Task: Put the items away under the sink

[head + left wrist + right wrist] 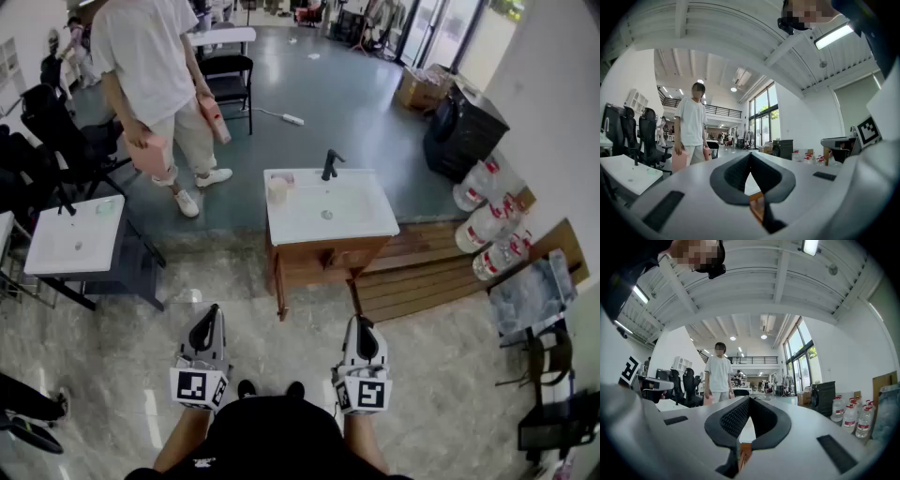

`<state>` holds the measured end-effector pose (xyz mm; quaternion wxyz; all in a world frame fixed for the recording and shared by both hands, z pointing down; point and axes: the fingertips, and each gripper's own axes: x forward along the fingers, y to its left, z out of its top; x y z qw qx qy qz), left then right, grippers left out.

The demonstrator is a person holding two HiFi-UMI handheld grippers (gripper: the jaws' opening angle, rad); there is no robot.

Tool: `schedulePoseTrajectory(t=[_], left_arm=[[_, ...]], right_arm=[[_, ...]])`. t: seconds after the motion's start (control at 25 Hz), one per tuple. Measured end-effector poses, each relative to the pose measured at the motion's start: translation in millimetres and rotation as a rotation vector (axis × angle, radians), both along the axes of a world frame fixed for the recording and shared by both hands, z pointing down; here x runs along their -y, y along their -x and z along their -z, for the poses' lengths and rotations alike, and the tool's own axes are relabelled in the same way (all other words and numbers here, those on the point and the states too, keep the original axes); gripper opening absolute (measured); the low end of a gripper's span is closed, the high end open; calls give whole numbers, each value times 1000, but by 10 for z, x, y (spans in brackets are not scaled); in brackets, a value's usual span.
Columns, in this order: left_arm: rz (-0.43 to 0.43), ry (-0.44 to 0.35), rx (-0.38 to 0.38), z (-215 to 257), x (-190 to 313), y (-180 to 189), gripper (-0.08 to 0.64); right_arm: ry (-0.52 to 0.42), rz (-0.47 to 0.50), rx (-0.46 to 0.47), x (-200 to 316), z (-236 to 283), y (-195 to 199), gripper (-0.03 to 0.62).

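A white sink (328, 208) with a black faucet (330, 165) tops a wooden cabinet (323, 258) ahead of me. A small pale cup (277, 191) stands on the sink's left edge. A person (150, 56) at the back left holds a pink pack (150, 153) and a pink bottle (215, 118). My left gripper (214, 311) and right gripper (358, 323) hover low over the floor, well short of the cabinet. Both are shut with nothing between the jaws. A strip of the cabinet's wood (757, 206) shows past the left jaws in the left gripper view, and wood (744, 453) shows past the right jaws too.
A second white sink (75, 234) on a dark frame stands at the left, with black office chairs (56, 127) behind it. A wooden pallet (422, 272) lies right of the cabinet. Large water bottles (487, 225) and a black bin (464, 131) line the right wall.
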<state>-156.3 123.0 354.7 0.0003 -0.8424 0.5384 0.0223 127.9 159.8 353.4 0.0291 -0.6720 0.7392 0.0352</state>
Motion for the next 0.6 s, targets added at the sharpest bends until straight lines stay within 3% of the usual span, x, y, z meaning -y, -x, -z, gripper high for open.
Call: schedulePoseTrajectory(t=[0.32, 0.6], left_arm=[[-1, 2, -9, 69, 4, -23, 5], [-4, 2, -11, 38, 17, -23, 6]], right_arm=[[45, 3, 27, -2, -6, 52, 11], [20, -4, 47, 9, -12, 7, 11]])
